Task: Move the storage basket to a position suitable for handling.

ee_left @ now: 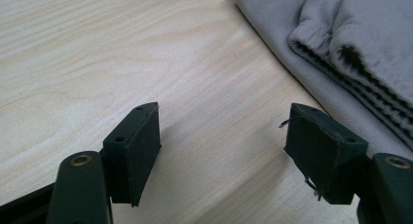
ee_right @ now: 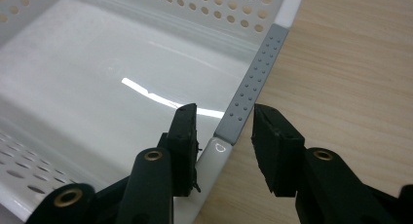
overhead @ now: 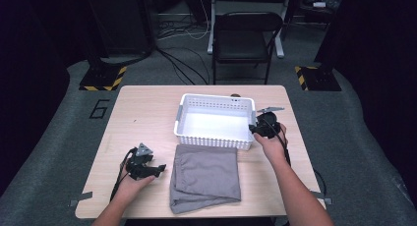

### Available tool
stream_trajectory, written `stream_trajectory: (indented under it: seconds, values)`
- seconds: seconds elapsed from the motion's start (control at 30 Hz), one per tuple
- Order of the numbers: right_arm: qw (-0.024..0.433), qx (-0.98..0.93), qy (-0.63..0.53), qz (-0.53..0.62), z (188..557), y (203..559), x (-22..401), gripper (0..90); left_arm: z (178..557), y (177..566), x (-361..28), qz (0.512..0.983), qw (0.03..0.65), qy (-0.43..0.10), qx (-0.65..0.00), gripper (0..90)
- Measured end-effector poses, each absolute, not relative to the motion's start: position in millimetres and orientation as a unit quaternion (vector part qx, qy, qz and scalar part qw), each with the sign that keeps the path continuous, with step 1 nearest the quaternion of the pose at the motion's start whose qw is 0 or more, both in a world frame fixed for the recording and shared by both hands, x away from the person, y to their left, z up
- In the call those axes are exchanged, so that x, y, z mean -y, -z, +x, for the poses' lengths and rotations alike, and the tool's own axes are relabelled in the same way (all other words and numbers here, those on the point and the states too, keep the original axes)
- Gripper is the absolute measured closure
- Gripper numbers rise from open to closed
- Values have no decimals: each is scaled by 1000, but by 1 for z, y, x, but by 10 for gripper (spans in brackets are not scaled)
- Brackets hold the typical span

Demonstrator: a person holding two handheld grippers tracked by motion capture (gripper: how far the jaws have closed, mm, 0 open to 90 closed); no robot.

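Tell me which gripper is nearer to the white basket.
Right. The right gripper straddles the grey handle strip on the white basket, one jaw inside the rim and one outside. The left gripper rests on the table beside the grey cloth, apart from the basket.

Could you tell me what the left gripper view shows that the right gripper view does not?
Left gripper view: the folded grey cloth with its elastic hem, beyond the left gripper with jaws wide apart over bare wood.
Right gripper view: the white perforated basket, its grey rim grip standing between the right gripper jaws, a gap on each side.
Both: the wooden table.
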State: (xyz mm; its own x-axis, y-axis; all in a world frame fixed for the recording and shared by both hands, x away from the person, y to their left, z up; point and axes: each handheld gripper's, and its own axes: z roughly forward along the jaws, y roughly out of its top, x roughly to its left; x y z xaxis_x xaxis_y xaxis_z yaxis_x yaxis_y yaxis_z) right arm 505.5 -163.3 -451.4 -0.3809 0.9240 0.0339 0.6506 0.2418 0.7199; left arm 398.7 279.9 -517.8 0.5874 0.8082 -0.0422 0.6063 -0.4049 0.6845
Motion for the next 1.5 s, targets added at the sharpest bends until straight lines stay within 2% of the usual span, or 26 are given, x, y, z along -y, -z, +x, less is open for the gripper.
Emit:
stream_trajectory:
  seconds: [1.13,1.5]
  values:
    - [202,-774,-344,493,519,453,132,638,399,518,-279,822,342,-149,-431,287]
    - [208,-761,-363,496,511,443,134,521,398,517,-280,824,338,-148,-429,291]
